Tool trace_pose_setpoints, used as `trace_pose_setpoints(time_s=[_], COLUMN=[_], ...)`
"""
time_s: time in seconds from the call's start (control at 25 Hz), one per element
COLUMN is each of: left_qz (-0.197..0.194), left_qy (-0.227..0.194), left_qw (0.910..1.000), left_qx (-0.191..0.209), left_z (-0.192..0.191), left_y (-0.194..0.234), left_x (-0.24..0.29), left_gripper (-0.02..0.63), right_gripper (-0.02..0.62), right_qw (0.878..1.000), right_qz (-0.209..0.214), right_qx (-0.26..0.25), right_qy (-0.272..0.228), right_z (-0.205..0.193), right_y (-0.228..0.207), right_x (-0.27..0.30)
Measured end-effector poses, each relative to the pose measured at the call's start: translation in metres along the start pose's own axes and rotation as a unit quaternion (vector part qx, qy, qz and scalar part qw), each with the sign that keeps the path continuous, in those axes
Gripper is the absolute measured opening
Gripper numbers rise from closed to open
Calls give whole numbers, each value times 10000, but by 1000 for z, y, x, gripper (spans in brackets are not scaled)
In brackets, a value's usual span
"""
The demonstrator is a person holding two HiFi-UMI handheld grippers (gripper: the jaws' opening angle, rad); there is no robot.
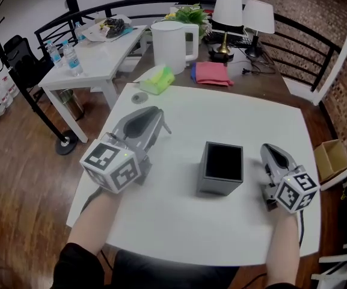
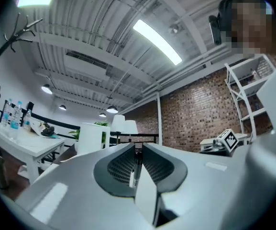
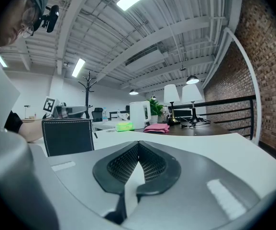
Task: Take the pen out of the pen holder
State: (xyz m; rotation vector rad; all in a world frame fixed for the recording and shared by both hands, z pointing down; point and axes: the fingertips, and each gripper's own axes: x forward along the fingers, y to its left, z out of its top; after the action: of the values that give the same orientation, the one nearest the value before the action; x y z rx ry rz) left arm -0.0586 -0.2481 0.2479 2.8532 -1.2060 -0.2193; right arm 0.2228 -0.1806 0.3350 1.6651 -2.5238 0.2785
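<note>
Head view: the left gripper (image 1: 152, 112) hangs over the white desk (image 1: 179, 239), well left of the dark square pen holder (image 1: 221, 168). A thin pen (image 1: 166, 127) juts from its jaws, clear of the holder. The right gripper (image 1: 270, 148) lies on the desk just right of the holder.

Left gripper view: the left gripper's (image 2: 138, 145) 2 jaws stand a slit apart, clamped on the slim pen (image 2: 136, 169).

Right gripper view: the right gripper's (image 3: 138, 143) jaws meet at the tips, holding nothing; the pen holder (image 3: 68, 135) stands to the left.
</note>
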Motion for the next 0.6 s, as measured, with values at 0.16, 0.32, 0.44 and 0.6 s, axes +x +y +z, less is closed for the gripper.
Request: trace_pose_setpoints(time_s=[0.16,0.32,0.44,0.6], left_qz=[188,191,273,443], left_qy=[162,222,333,666], left_qw=[9994,9988,9980,9960], left_qx=[246,385,460,389], left_z=[-20,-25,-27,-36], left_y=[3,-2,-3,-3], left_x=[7,8,4,-5], left_gripper=[48,48,48,48], right_gripper=[12,12,12,12], right_qw=[10000,10000,10000,10000], right_qz=[22,71,71,75], right_qx=[2,7,-5,-9], right_qy=[5,12,-5,8], right_z=[0,0,1,1], right_y=[2,3,2,3], right_x=[0,2,2,2])
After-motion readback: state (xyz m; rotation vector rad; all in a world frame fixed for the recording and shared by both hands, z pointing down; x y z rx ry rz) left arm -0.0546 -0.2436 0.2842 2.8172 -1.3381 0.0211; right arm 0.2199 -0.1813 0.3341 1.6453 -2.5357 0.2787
